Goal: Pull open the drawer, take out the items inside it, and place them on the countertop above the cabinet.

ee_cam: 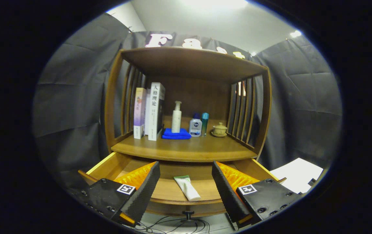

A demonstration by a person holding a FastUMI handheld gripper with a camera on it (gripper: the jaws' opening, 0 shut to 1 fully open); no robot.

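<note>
The wooden cabinet stands against the booth's wall, its drawer pulled open below the countertop. On the countertop stand books, a pump bottle on a folded blue cloth, two small bottles and a lidded cup. A tube lies in the drawer, between the fingers and just ahead of them. The gripper is spread wide, holding nothing. The drawer knob sits below, cables under it.

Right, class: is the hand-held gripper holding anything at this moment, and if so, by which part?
Nothing is held. The hand-held gripper is open, its fingers spread either side of the tube lying in the open drawer, touching nothing.
</note>
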